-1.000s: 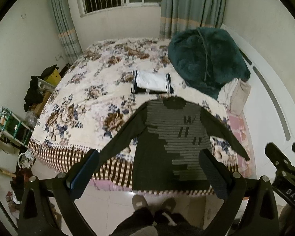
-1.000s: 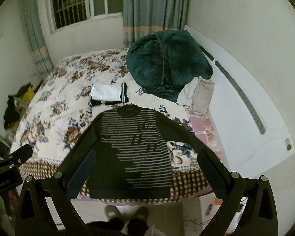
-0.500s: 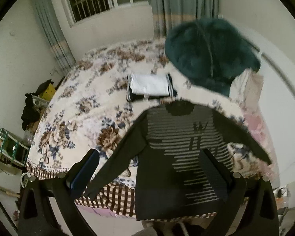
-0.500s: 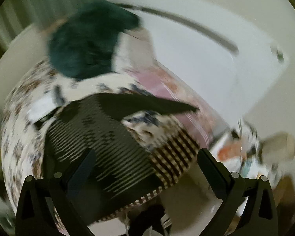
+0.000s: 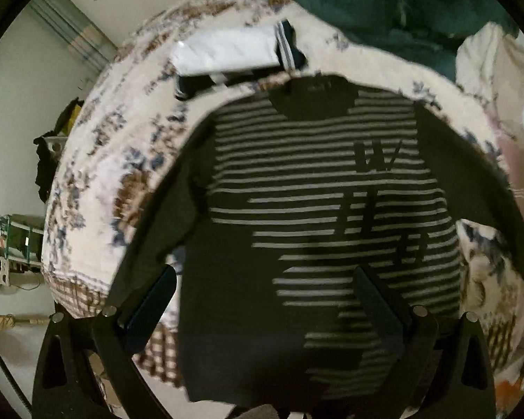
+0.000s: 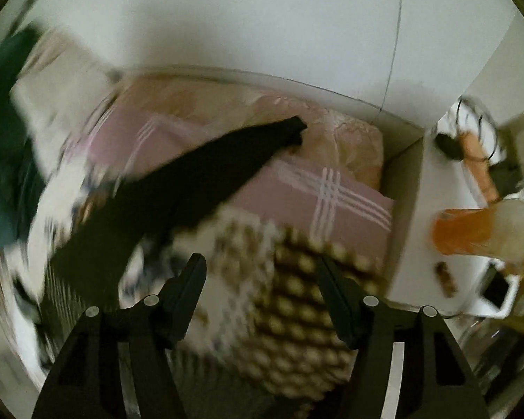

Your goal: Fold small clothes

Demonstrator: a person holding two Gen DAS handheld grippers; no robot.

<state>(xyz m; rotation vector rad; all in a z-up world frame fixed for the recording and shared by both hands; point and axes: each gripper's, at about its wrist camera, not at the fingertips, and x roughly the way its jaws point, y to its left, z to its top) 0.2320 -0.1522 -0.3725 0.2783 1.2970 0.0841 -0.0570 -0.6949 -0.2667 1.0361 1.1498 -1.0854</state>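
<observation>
A dark long-sleeved sweater (image 5: 318,209) with grey horizontal stripes is laid flat, front up, at the near end of a bed (image 5: 97,174) covered by a floral bedspread. Both sleeves are spread outward, and the hem hangs at the checked border of the bedspread. Beyond the collar, a folded white garment (image 5: 227,52) with dark striped trim is seen on the bed. A dark green plush blanket (image 5: 401,10) is heaped at the far right.

The left gripper (image 5: 265,296) is held released above the lower part of the sweater. Its fingers are spread wide and nothing is grasped between them.

In the heavily blurred right wrist view, the right sleeve (image 6: 199,174) of the sweater is seen extended across a pink sheet (image 6: 297,195). The right gripper (image 6: 262,279) is pointed down over the checked bedspread edge. Its jaws are closing, and nothing is seen between them.
</observation>
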